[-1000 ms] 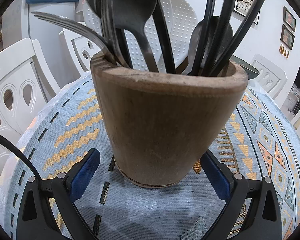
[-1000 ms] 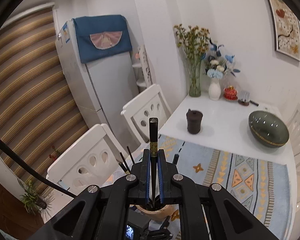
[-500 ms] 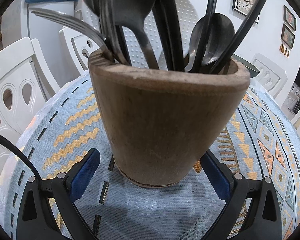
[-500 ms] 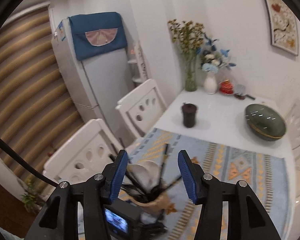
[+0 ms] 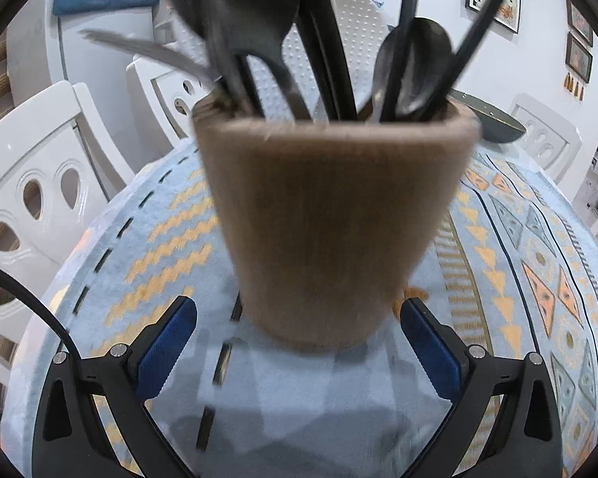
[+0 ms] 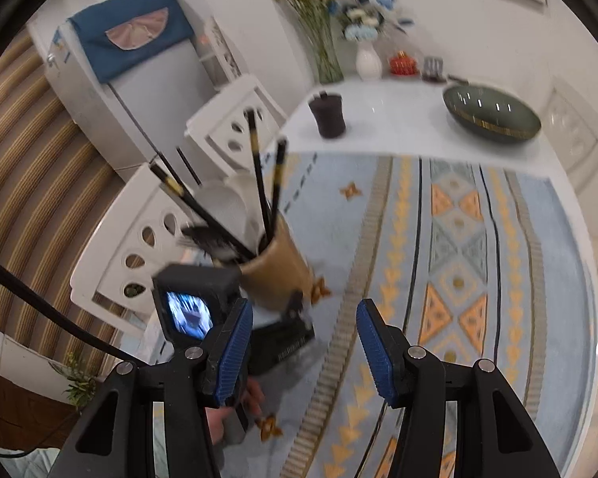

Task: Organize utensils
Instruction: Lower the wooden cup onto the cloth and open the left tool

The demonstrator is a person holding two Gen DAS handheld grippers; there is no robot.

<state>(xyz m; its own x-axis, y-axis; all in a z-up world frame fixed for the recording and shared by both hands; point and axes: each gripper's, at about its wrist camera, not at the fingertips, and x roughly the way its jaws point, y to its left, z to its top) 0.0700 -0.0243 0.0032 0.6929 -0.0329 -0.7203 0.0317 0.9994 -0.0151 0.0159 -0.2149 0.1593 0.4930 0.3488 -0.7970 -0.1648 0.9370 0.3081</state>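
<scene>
A brown wooden utensil holder [image 5: 331,223] stands on the patterned blue tablecloth [image 5: 538,263]. It holds dark spoons [image 5: 414,63], a fork [image 5: 147,49] and black chopsticks [image 5: 478,28]. My left gripper [image 5: 299,342] is open, its blue pads on either side of the holder's base and a little back from it. My right gripper [image 6: 305,352] is open and empty, high above the table. From there I see the holder [image 6: 277,271] with chopsticks [image 6: 259,175] sticking up, and the left gripper's body [image 6: 195,306] beside it.
White chairs [image 5: 32,183] stand at the table's left edge. A dark green bowl [image 6: 490,113] and a dark cup [image 6: 327,113] sit on the bare white far end of the table, with flower vases [image 6: 368,61] behind. A fridge [image 6: 139,75] stands at the back left.
My right gripper opened and let go of a chopstick, which now stands in the holder, then tilted down toward the table. My left gripper drew back slightly from the holder.
</scene>
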